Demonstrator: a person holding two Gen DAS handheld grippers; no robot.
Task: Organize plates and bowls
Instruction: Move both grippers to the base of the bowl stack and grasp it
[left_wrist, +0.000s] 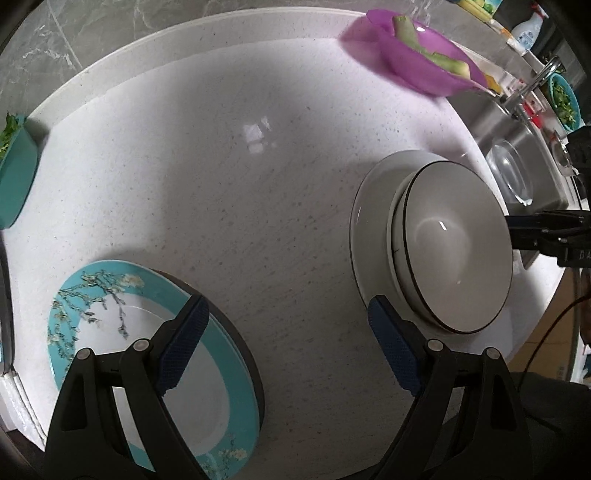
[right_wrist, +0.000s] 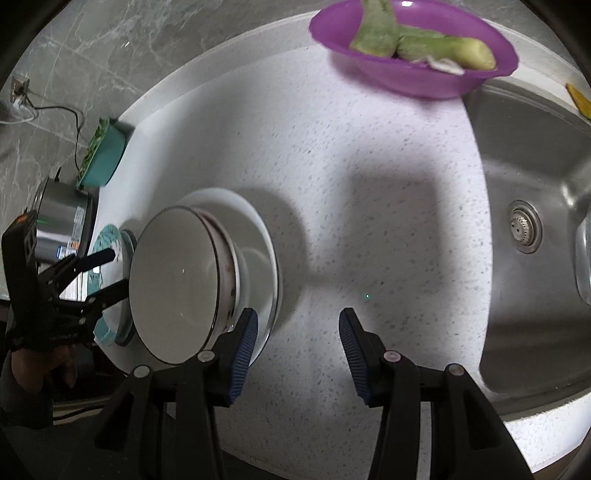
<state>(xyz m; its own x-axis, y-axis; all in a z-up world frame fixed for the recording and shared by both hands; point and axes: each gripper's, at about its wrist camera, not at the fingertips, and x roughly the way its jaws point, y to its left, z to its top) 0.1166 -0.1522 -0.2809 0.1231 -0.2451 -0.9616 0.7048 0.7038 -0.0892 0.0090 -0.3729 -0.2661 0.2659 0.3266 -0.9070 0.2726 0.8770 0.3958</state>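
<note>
A teal flowered plate (left_wrist: 147, 332) lies at the counter's near left. My left gripper (left_wrist: 288, 310) hangs open above it, its left finger over the plate's rim and its right finger near the white plate (left_wrist: 369, 206). On that white plate stand stacked white bowls (left_wrist: 454, 251) with dark rims. In the right wrist view the stacked bowls (right_wrist: 173, 288) and the white plate (right_wrist: 258, 236) sit left of my right gripper (right_wrist: 297, 321), which is open over bare counter, its left finger beside the plate's edge. The left gripper (right_wrist: 112, 271) and the teal plate (right_wrist: 107, 236) show beyond the bowls.
A purple bowl (right_wrist: 410, 48) with green vegetable pieces stands at the back. The steel sink (right_wrist: 535, 177) lies to the right, with a glass bowl (left_wrist: 509, 173) in it. A teal basket of greens (right_wrist: 105, 155) and a steel pot (right_wrist: 62, 218) are at the left.
</note>
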